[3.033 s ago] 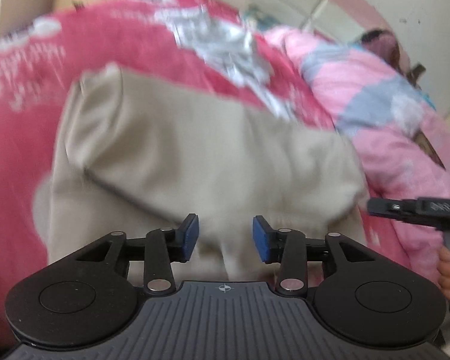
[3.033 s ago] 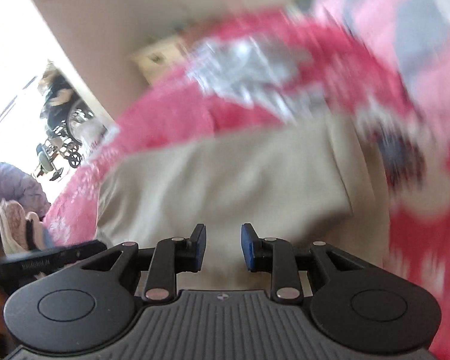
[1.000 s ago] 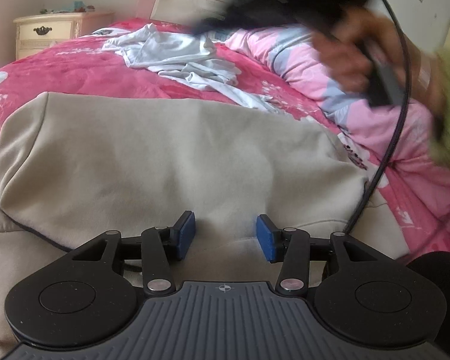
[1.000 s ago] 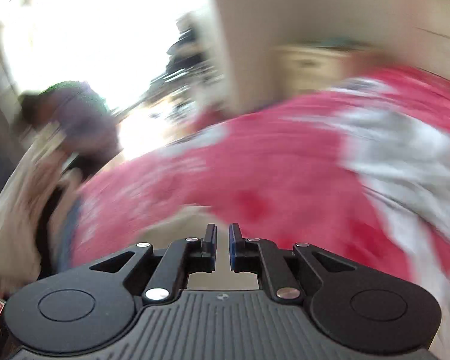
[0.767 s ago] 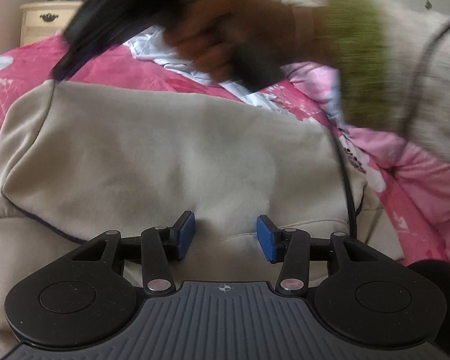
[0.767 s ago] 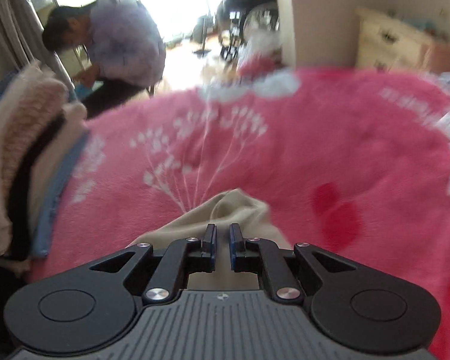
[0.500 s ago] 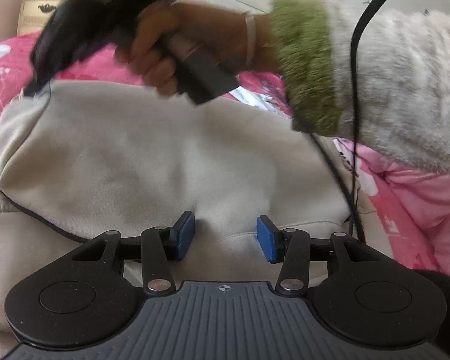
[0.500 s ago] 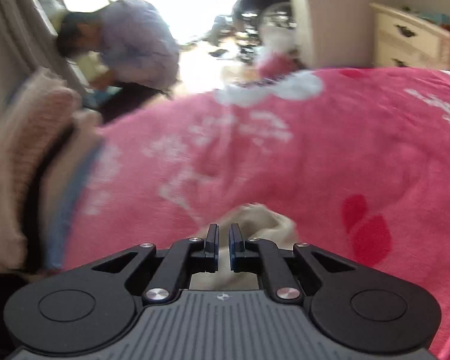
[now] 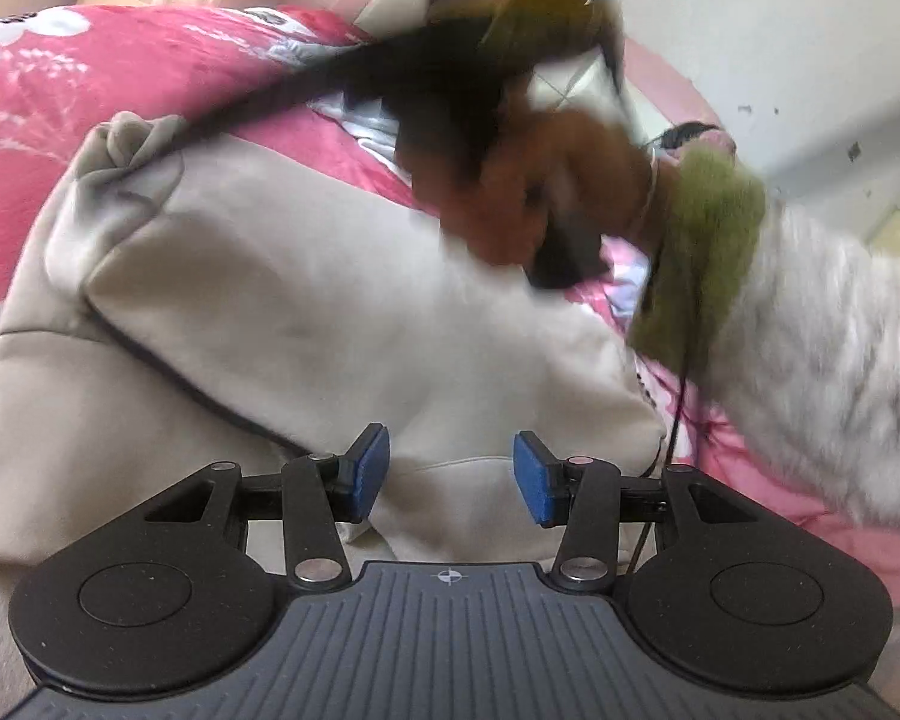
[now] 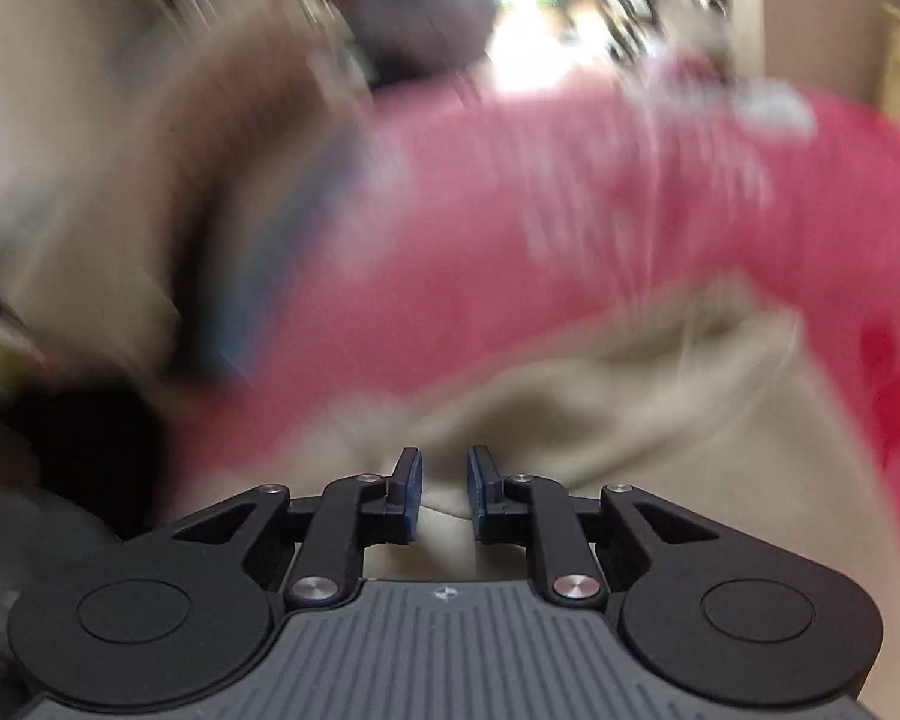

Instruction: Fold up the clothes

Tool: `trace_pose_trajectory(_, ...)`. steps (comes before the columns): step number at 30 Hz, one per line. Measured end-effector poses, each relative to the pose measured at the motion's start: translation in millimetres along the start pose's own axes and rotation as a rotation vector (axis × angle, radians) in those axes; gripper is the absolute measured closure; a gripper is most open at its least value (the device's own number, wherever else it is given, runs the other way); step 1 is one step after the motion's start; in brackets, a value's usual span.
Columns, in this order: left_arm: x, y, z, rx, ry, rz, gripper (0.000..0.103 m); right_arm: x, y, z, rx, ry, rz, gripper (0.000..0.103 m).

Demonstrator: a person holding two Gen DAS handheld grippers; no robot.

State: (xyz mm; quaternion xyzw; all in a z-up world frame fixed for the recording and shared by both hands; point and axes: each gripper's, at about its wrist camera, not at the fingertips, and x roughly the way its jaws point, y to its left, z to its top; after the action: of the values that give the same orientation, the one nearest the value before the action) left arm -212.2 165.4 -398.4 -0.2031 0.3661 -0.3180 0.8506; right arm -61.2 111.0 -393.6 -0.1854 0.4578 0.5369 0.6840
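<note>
Beige hoodie [image 9: 330, 312] lies on the pink blanket [image 9: 90, 78]. Left gripper [image 9: 450, 474] gapes empty above it; right gripper [image 10: 444, 492] is opening, cloth between.

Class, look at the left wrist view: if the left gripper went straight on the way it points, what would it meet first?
Most likely the beige fleece sweatshirt lying on the pink bedspread: the cloth fills the view just beyond the open left gripper. How near it lies is unclear.
</note>
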Motion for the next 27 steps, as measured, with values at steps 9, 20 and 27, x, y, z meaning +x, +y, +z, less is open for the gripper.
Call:
trace_pose_trajectory(9,-29.9,16.9,5.4,-0.122,-0.131,0.006,0.057,-264.5,40.4,-72.4,0.426,-0.498,-0.319,0.082)
trace_pose_trajectory(20,12.8,-20.2,32.6,0.123,0.067,0.146,0.057,-224.6,95.9,-185.0,1.035,-0.407,-0.474,0.082)
trace_pose_trajectory(27,37.7,-44.6,29.9,0.305,0.228,0.349,0.056,-161.0,88.1,-233.1,1.244,-0.381,-0.534,0.081)
